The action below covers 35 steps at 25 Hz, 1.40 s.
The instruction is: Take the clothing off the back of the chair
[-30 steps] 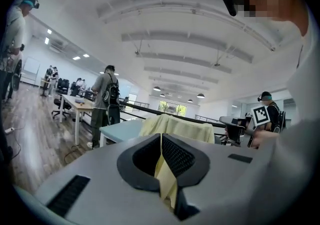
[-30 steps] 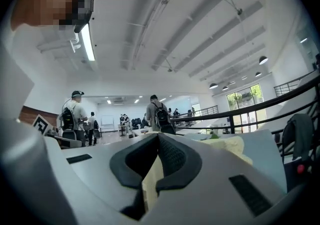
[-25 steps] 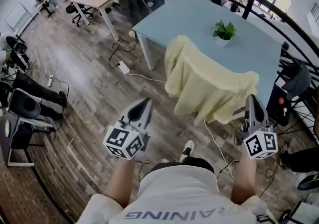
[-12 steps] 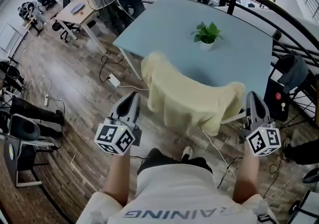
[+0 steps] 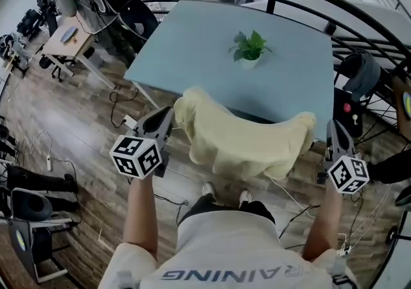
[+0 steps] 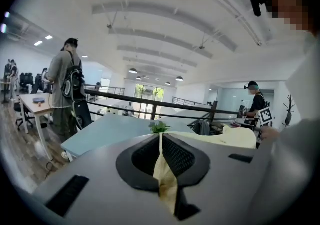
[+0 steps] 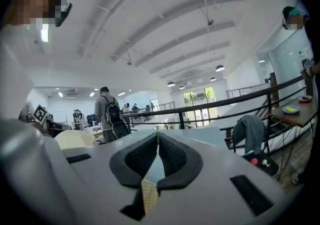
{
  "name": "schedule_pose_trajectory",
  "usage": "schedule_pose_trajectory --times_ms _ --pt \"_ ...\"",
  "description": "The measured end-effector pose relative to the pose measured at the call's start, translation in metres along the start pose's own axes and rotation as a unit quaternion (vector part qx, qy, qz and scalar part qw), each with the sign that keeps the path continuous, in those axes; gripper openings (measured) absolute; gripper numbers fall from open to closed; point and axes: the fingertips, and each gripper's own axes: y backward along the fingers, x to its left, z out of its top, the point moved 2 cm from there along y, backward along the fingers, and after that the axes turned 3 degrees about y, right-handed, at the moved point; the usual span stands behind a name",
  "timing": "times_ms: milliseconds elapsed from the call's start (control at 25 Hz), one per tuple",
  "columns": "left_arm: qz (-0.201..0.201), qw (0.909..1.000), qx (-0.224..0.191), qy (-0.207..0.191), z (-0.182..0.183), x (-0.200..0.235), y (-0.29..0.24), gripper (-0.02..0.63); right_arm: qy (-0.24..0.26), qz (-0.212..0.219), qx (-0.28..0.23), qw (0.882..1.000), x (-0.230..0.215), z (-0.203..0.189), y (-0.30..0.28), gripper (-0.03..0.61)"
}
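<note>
Fingers [image 6: 175, 156] together, left gripper [image 5: 168, 112], right gripper [image 5: 332, 126]; plant [image 5: 247, 43] in pot [image 5: 249, 63]

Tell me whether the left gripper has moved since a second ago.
Yes. Against the yellow garment, the left gripper has advanced from below its hem to alongside its left end.

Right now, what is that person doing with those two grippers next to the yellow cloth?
A person stands at a chair beside the light blue table, holding a gripper in each hand. A pale yellow garment is draped over the chair back, hiding it. The left gripper is by the garment's left end and the right gripper is by its right end. Both are shut, and neither appears to have grabbed the garment yet, so it's still on the chair.
</note>
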Motion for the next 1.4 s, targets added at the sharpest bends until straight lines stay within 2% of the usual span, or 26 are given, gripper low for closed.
schedule_pose_trajectory --times_ms 40,120,160,200,240,320,400,480,560,680,800,920,1000,1040,1080,1160,1240,1400 --pt "-0.010 0.9998 0.011 -0.008 0.004 0.006 -0.010 0.043 -0.009 -0.003 0.014 1.000 -0.003 -0.003 -0.001 0.036" --pt "-0.038 0.9985 0.036 -0.014 0.008 0.016 -0.030 0.044 -0.019 0.005 0.038 0.999 -0.004 -0.007 -0.004 0.117" --pt "-0.051 0.9974 0.049 -0.014 0.010 0.020 -0.038 0.050 -0.016 0.014 0.049 0.999 -0.003 -0.008 -0.007 0.135" --pt "-0.063 0.9959 0.063 -0.014 0.012 0.024 -0.046 0.078 -0.010 0.024 0.059 0.998 -0.002 -0.008 -0.011 0.144" --pt "-0.074 0.9941 0.078 -0.014 0.014 0.028 -0.052 0.146 -0.007 0.036 0.069 0.997 -0.002 -0.008 -0.016 0.152" --pt "-0.086 0.9905 0.105 -0.018 0.019 0.035 -0.065 0.208 -0.019 0.069 0.087 0.994 -0.001 -0.007 -0.022 0.179" --pt "-0.091 0.9869 0.130 -0.028 0.022 0.040 -0.076 0.227 -0.047 0.111 0.108 0.987 0.002 -0.008 -0.026 0.205" --pt "-0.115 0.9812 0.155 -0.008 0.022 0.039 -0.085 0.243 -0.077 0.156 0.141 0.975 0.007 -0.015 -0.031 0.236" --pt "-0.147 0.9718 0.182 0.026 0.019 0.036 -0.095 0.261 -0.094 0.191 0.174 0.961 0.012 -0.025 -0.038 0.260" --pt "-0.182 0.9539 0.233 0.051 0.010 0.026 -0.108 0.273 -0.118 0.225 0.213 0.944 0.016 -0.038 -0.052 0.273" --pt "-0.217 0.9327 0.270 0.101 -0.001 0.016 -0.120 0.282 -0.150 0.252 0.230 0.928 0.018 -0.046 -0.061 0.275" --pt "-0.232 0.9185 0.290 0.136 -0.010 0.013 -0.127 0.282 -0.181 0.293 0.245 0.906 0.027 -0.051 -0.063 0.275" --pt "-0.244 0.9102 0.297 0.154 -0.014 0.010 -0.129 0.261 -0.190 0.314 0.251 0.896 0.032 -0.051 -0.063 0.267" --pt "-0.250 0.9071 0.299 0.159 -0.016 0.007 -0.128 0.222 -0.190 0.323 0.250 0.893 0.034 -0.050 -0.062 0.253" --pt "-0.255 0.9064 0.298 0.157 -0.016 0.004 -0.127 0.175 -0.186 0.331 0.248 0.891 0.037 -0.048 -0.061 0.222" --pt "-0.250 0.9148 0.290 0.129 -0.015 0.001 -0.123 0.073 -0.160 0.335 0.244 0.896 0.042 -0.044 -0.059 0.117" --pt "-0.230 0.9295 0.277 0.081 -0.012 -0.001 -0.119 0.054 -0.120 0.325 0.238 0.907 0.045 -0.039 -0.057 0.048" --pt "-0.165 0.9602 0.223 -0.031 0.000 -0.002 -0.108 0.049 -0.054 0.266 0.215 0.938 0.047 -0.030 -0.052 0.037"
